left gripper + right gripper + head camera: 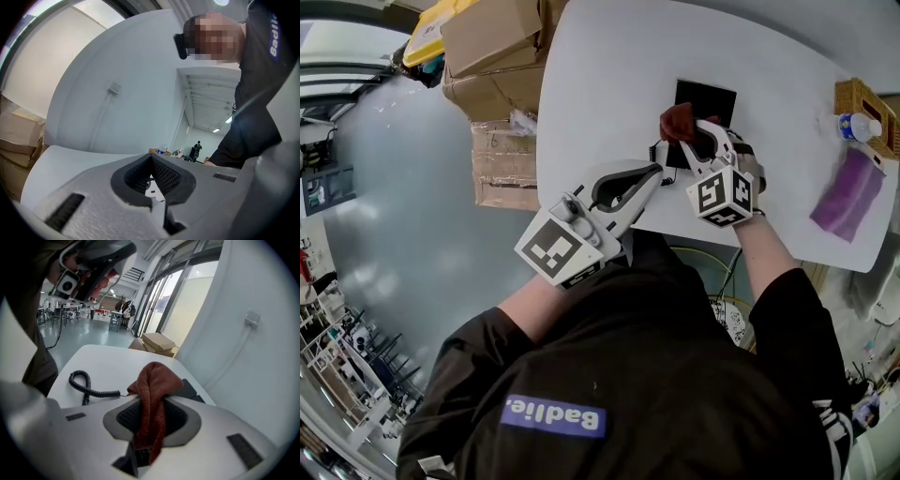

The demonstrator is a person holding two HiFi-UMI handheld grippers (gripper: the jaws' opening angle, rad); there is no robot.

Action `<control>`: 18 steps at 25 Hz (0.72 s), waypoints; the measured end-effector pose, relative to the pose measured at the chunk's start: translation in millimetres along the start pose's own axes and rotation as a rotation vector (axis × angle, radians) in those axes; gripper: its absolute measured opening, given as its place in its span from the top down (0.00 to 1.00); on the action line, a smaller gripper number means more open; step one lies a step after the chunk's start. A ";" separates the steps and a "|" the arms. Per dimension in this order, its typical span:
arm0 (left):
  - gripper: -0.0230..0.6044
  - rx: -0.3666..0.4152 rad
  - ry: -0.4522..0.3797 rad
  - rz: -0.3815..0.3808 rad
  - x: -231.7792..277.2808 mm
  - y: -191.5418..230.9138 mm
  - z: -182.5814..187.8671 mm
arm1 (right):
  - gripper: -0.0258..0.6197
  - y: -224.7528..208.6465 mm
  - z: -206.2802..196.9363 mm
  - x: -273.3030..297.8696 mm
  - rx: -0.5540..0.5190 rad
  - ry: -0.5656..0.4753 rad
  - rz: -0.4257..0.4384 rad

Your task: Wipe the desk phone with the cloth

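The black desk phone lies flat on the white table; its coiled cord trails toward the near edge. My right gripper hovers just in front of the phone, shut on a dark red cloth that bunches above its jaws. The cloth hangs beside the phone's near left corner. My left gripper is over the table's near edge, left of the right one. In its own view the left gripper points up at the wall, jaws shut with nothing seen between them.
Cardboard boxes are stacked on the floor off the table's left side. At the table's right end lie a purple cloth, a water bottle and a wicker basket. The person stands against the near edge.
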State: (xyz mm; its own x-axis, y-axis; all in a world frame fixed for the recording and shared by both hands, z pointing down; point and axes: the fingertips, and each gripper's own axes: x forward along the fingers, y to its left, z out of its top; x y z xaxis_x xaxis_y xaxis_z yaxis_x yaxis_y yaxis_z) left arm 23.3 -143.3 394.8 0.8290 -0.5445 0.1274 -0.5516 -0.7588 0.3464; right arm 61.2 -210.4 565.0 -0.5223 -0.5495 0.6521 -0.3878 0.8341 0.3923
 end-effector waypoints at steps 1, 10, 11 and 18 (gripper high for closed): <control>0.95 -0.001 0.002 -0.002 0.1 -1.8 -1.5 | 0.82 8.4 -2.4 -1.8 -0.003 0.004 0.012; 0.95 -0.016 0.012 -0.008 0.8 -12.0 -10.2 | 0.82 84.5 -27.4 -16.7 -0.049 0.047 0.163; 0.95 -0.012 0.011 -0.008 0.4 -12.0 -11.0 | 0.82 88.0 -29.0 -17.6 -0.048 0.052 0.175; 0.95 0.018 -0.019 0.003 0.3 -9.8 3.8 | 0.82 47.1 -11.9 -30.9 -0.048 0.026 0.123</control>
State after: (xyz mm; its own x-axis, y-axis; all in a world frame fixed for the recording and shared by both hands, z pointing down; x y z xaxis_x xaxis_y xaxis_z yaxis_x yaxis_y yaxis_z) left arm 28.6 -137.4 388.0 0.8256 -0.5534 0.1103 -0.5557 -0.7635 0.3291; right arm 68.1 -153.6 571.1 -0.5435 -0.4423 0.7135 -0.2851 0.8967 0.3386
